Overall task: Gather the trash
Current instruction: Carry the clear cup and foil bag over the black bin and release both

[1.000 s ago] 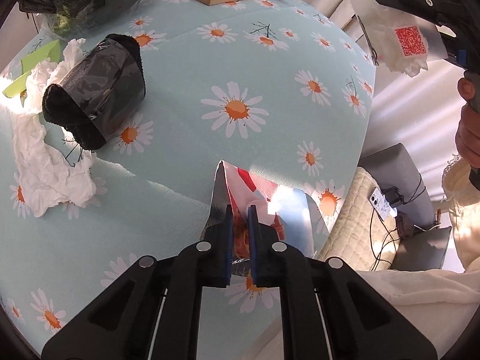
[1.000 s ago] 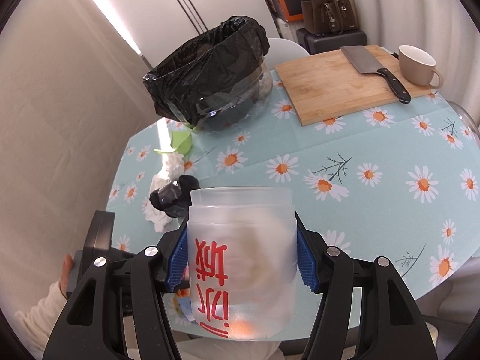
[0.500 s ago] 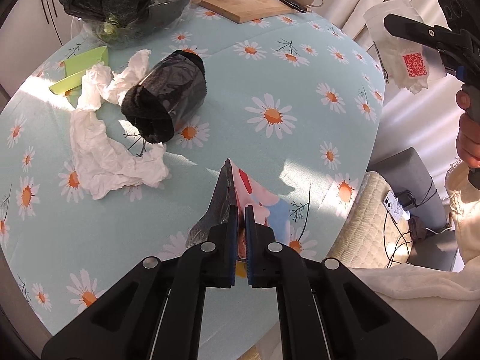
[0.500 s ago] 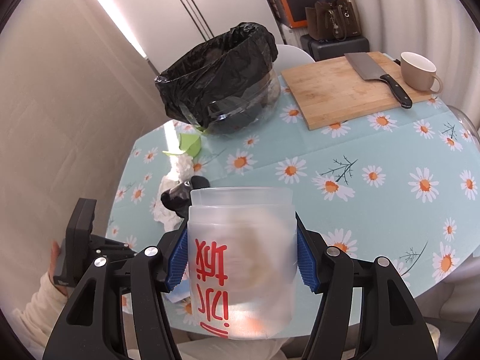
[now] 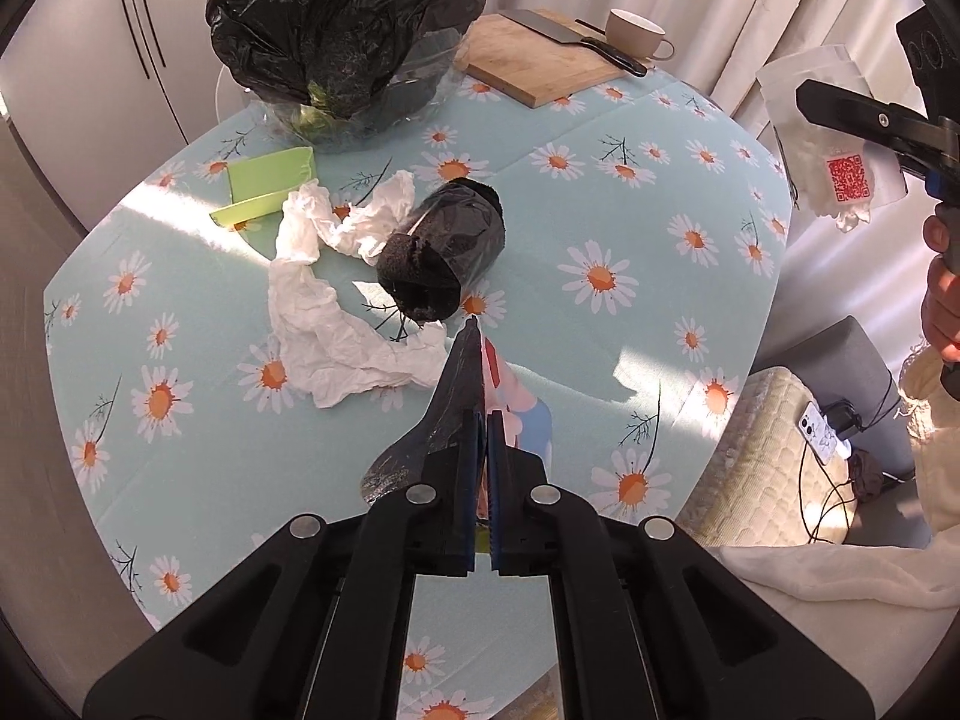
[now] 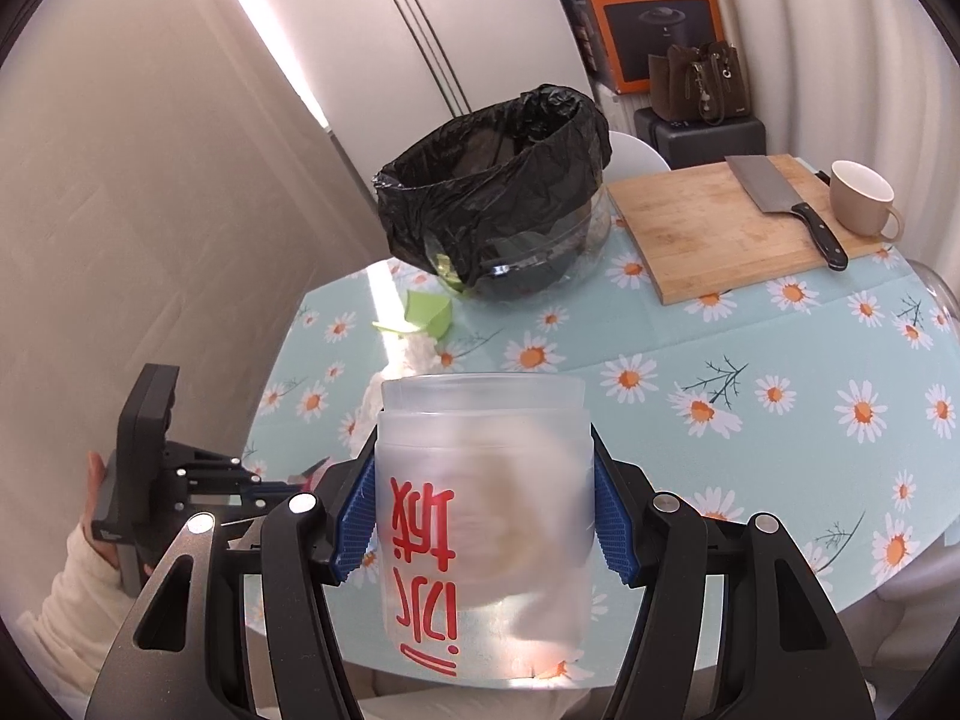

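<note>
Your left gripper (image 5: 480, 456) is clenched on a flat foil snack wrapper with a silver inside and a red, pink and blue print (image 5: 474, 384), held edge-on above the near part of the daisy-print light-blue desk (image 5: 600, 210). Just ahead of its tip lies a black cylindrical sleeve wrapped in clear film (image 5: 447, 255), on its side, touching a crumpled white paper tissue (image 5: 336, 330) that spreads ahead and to the left. Farther ahead-left, green paper scraps (image 5: 270, 180) lie flat beside the tissue. Well ahead stands the clear round bin lined with a black plastic bag (image 5: 348, 30).

Your right gripper (image 6: 483, 510) is grasping a frosted translucent plastic cup with red printed characters (image 6: 480, 516), blue pads pressed on both sides; something pale sits inside, too blurred to identify. The cup is held above the near desk edge. The bin is far ahead, slightly left. Ahead-right: a wooden cutting board (image 6: 720, 228) carrying a black-handled cleaver (image 6: 786, 210), with a beige mug (image 6: 861, 198) just beside it
</note>
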The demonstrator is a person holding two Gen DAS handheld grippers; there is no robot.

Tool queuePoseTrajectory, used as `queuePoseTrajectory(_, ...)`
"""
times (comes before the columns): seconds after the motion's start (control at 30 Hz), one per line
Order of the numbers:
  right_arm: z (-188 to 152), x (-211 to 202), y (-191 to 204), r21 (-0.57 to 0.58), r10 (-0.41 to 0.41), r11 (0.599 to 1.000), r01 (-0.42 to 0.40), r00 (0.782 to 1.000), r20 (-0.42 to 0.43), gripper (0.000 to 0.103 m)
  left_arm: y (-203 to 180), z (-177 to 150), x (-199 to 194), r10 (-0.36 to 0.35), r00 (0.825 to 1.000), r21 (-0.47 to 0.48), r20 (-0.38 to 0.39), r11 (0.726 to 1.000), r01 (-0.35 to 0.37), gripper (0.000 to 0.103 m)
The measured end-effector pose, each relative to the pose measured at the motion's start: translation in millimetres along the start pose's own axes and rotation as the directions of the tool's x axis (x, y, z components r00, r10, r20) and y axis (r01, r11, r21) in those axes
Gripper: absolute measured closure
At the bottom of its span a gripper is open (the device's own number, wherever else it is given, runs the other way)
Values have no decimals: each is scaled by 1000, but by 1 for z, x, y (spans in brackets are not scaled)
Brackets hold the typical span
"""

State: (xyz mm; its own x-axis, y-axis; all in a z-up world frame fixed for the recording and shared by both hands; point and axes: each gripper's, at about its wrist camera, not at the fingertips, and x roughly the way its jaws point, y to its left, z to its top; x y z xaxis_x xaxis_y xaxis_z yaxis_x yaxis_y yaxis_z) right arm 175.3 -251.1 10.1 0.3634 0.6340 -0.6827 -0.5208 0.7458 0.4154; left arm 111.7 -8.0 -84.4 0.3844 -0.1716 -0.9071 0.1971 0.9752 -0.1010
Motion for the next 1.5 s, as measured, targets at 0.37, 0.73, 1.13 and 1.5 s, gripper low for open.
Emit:
queuePoseTrajectory(0.37,7,-21,28,-52,29,998,-25,997,70,46,13,10,-64,92,989,-6,113,996,-92,100)
queuePoseTrajectory(0.73,24,-44,50,-189,-105,973,132,983,147,46,38,41,-96,190,975,-12,116,982,-190,100)
queuePoseTrajectory(1.13,84,2,72,-265,-106,954,139,985,135,46,71,111,-118,196,964,39,182,978,-206,100)
queuePoseTrajectory(1.5,158,57,70,-251,-48,965,78,991,123,46,97,191,-117,174,947,124,271,969,-214,100)
